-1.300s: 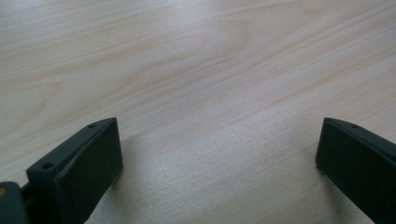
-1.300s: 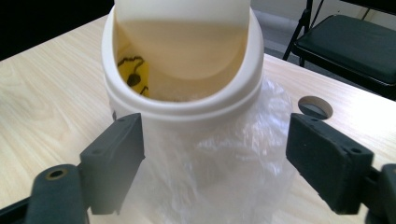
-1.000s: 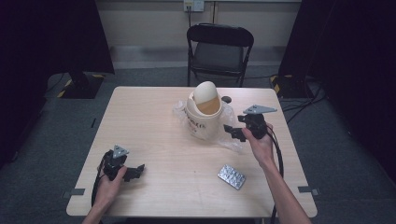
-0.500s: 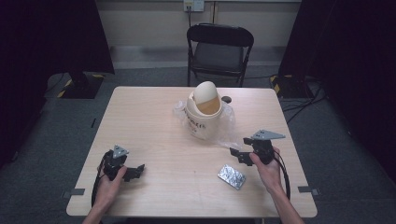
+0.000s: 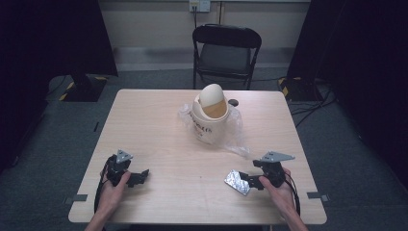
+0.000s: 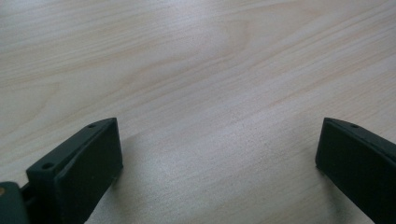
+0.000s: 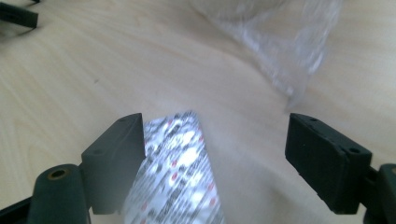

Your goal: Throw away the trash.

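We see the right gripper (image 5: pixel 253 181) low over the near right part of the wooden table (image 5: pixel 154 125), held in the person's right hand (image 5: pixel 278 188), with its jaws pointing toward the middle of the table. Its jaws have just been opening and now stand apart, and in the right gripper view the silver blister pack (image 7: pixel 180 163) lies flat on the wood between them, close against the inner face of the left-hand jaw and well clear of the other one; we cannot tell whether that jaw actually touches the foil, and nothing presses on it from both sides. From the high view the blister pack (image 5: pixel 237 182) sits just in front of the jaw tips, near the table's front edge and right of centre. Beyond it, around the middle of the table, stands a cream-coloured small bin (image 5: pixel 210 115) with a rounded swing lid, and a clear plastic bag (image 5: pixel 236 134) spreads out from under it toward the right gripper; a crumpled corner of that plastic bag (image 7: pixel 289 51) shows ahead of the jaws in the right gripper view. The left gripper (image 5: pixel 137 177) rests on the near left part of the table in the left hand (image 5: pixel 113 188), well apart from the pack. In the left gripper view its jaws are spread wide with only bare wood between them. A black folding chair (image 5: pixel 226 53) stands behind the far edge of the table.
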Available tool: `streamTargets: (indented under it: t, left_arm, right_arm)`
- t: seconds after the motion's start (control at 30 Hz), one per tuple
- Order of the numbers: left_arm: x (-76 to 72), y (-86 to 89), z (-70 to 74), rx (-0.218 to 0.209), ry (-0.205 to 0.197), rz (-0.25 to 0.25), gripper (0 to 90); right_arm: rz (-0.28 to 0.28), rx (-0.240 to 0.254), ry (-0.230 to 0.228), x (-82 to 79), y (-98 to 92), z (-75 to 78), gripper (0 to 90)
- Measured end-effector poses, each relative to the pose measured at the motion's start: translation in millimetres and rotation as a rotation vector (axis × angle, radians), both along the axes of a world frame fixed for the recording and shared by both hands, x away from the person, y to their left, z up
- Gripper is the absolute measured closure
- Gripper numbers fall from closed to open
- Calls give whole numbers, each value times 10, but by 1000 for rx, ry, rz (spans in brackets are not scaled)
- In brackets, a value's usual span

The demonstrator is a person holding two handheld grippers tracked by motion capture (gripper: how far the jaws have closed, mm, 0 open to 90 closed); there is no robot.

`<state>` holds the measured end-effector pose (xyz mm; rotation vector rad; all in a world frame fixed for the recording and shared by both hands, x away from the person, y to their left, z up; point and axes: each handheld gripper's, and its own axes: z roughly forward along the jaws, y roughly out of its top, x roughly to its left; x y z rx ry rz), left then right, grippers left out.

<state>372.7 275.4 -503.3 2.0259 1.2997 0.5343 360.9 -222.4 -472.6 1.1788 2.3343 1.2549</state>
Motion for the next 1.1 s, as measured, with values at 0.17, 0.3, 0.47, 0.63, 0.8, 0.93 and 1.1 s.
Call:
streamTargets:
  t: [0.17,0.3,0.47,0.63,0.8,0.93,1.1]
  left_arm:
    - [1,0,0,-1,1,-1,0]
    - [1,0,0,-1,1,-1,0]
    - [1,0,0,-1,1,-1,0]
    - [1,0,0,-1,1,-1,0]
    - [20,-11,1,0,1,6,0]
    - [36,-18,1,1,1,7,0]
    - [36,-17,1,2,0,6,0]
  right_arm:
    - [20,-19,1,-123,-17,-105,215]
    - [57,-51,-7,-172,88,-110,222]
    - [77,-93,-6,-183,161,-154,235]
    - [99,-134,-8,-220,205,-190,233]
    - [100,-178,-25,-230,240,-231,263]
    - [97,-180,-38,-217,257,-226,342]
    - [98,-179,-39,-207,254,-226,343]
